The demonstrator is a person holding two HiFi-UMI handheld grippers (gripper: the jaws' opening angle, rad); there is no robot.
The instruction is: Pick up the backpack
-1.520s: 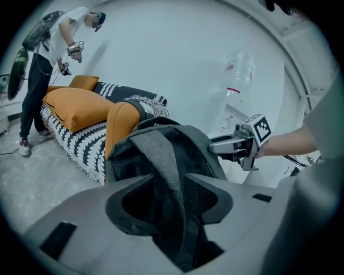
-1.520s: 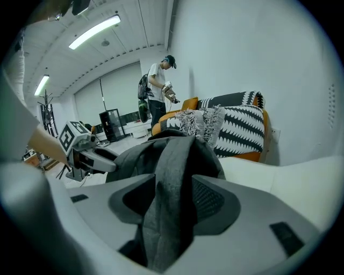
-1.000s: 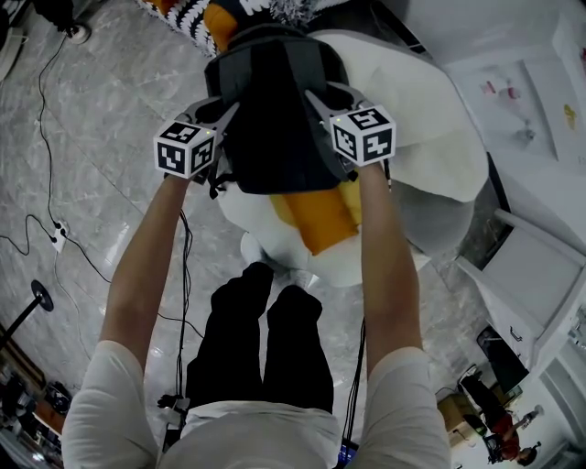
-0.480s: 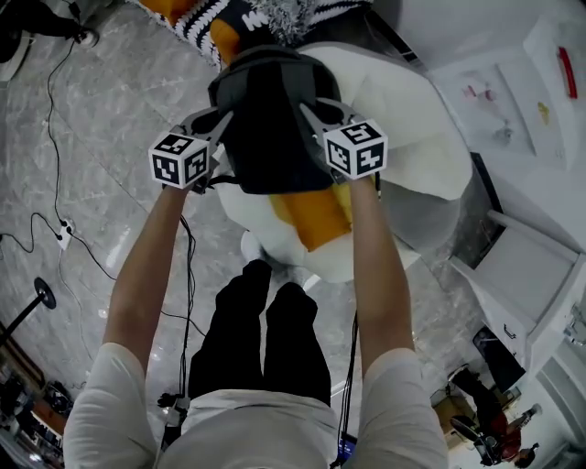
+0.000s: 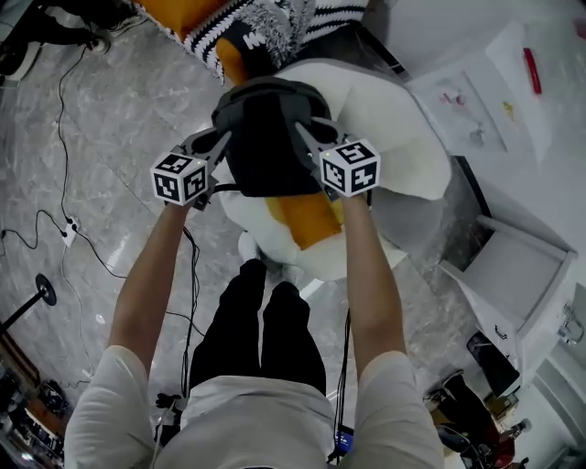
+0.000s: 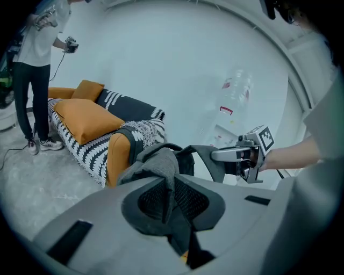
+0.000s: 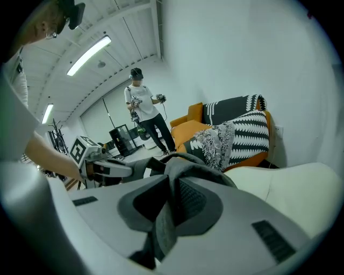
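Observation:
The dark grey backpack (image 5: 265, 137) hangs between my two grippers above a white round chair (image 5: 407, 137). My left gripper (image 5: 222, 139) is shut on a fold of the backpack's grey fabric (image 6: 164, 177) at its left side. My right gripper (image 5: 302, 126) is shut on the fabric (image 7: 172, 201) at its right side. Both pairs of jaws have just been closing, with the fabric between them. Each gripper view shows the other gripper across the bag: the right gripper (image 6: 212, 156) and the left gripper (image 7: 131, 169). The backpack's lower part is hidden behind my jaws.
An orange cushion (image 5: 307, 215) lies on the chair under the bag. Behind it stands an orange sofa with a black-and-white striped throw (image 5: 265, 27) (image 6: 86, 121) (image 7: 236, 131). Another person (image 7: 145, 110) stands beyond. Cables (image 5: 55, 229) trail on the floor; a white desk (image 5: 485, 101) stands at right.
Both grippers have risen together with the backpack pinched between them, and the bag has come up off the chair and cushion.

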